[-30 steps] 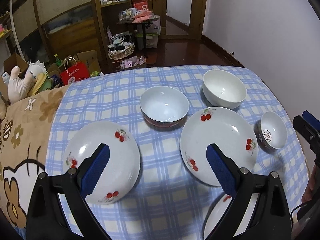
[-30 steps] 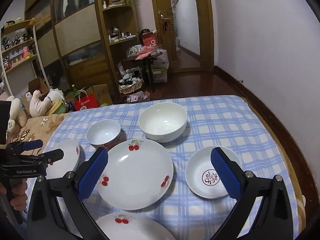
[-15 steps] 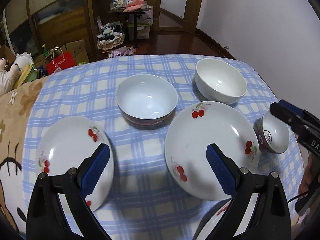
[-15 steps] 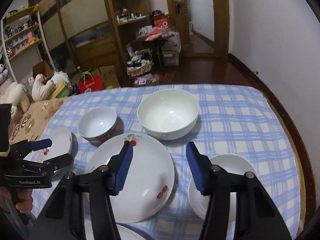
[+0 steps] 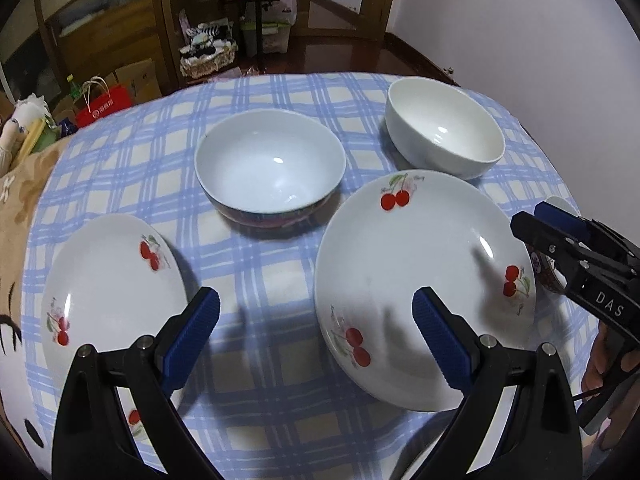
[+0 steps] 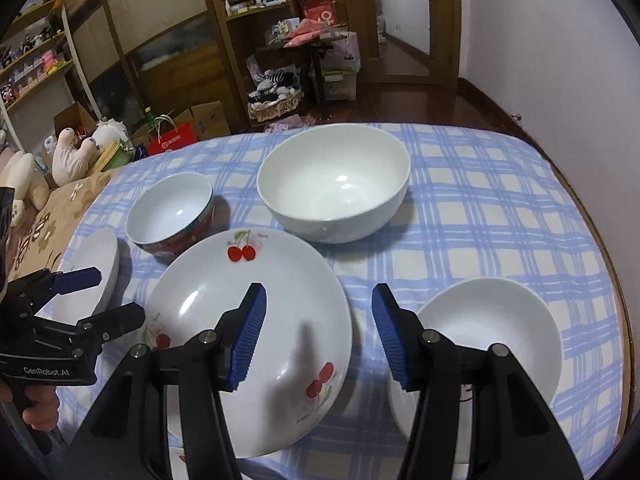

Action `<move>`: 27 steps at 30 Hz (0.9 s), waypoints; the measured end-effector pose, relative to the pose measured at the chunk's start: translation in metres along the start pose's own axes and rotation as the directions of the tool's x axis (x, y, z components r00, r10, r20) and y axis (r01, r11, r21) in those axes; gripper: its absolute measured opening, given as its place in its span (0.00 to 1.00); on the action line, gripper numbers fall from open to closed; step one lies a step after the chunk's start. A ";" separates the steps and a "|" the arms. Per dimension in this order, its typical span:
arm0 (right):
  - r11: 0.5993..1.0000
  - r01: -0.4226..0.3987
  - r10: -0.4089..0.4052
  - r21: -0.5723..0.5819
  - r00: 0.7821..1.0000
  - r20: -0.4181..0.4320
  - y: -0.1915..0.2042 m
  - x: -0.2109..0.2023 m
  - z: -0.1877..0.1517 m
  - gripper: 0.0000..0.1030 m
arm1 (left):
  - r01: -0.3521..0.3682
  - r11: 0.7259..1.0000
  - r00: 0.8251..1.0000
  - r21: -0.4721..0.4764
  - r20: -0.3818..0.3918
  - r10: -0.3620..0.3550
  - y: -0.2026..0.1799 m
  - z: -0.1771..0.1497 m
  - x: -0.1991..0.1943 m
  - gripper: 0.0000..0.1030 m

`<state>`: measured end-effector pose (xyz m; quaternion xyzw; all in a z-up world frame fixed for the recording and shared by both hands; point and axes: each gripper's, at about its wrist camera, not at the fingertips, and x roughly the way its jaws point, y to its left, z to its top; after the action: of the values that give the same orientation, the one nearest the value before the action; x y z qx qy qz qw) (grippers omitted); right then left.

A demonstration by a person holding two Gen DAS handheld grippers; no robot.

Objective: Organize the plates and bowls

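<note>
The left claw (image 5: 316, 336) is hanging wide apart over the blue checked cloth (image 5: 276, 84), gripping nothing, its ribbed blue pads (image 5: 440, 344) standing clear of the dishes. A small glossy cherry plate (image 5: 104, 292) is lying beside its left finger, a bigger round cherry plate (image 5: 420, 276) under its right finger. The right claw (image 6: 318, 332) is standing half open, empty, between that big plate (image 6: 244, 320) and a small white bowl (image 6: 492, 328). Ahead of it are sitting 2 smooth bowls, a red-sided bowl (image 6: 172, 212) and a large white bowl (image 6: 334, 180).
</note>
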<state>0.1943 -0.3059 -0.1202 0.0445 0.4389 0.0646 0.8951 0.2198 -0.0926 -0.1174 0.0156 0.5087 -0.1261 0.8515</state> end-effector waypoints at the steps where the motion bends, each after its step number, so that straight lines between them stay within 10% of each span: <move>1: 1.000 -0.001 0.001 -0.006 1.000 -0.004 0.001 0.002 -0.001 0.56 | 0.006 1.000 1.000 0.003 -0.005 -0.006 -0.001 0.000 0.002 0.93; 15: 0.999 0.045 -0.046 -0.018 0.997 -0.056 0.003 0.013 -0.007 0.30 | 0.085 0.996 0.992 -0.029 -0.089 -0.087 0.000 -0.010 0.020 0.46; 27: 0.992 0.123 -0.126 -0.038 0.988 -0.090 0.004 0.023 -0.008 0.30 | 0.065 0.996 0.990 -0.056 -0.125 -0.071 0.007 -0.017 0.034 0.42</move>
<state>0.2014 -0.2978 -0.1424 -0.0005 0.4806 0.0175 0.8768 0.2227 -0.0902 -0.1560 -0.0160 0.5652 -0.1406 0.8127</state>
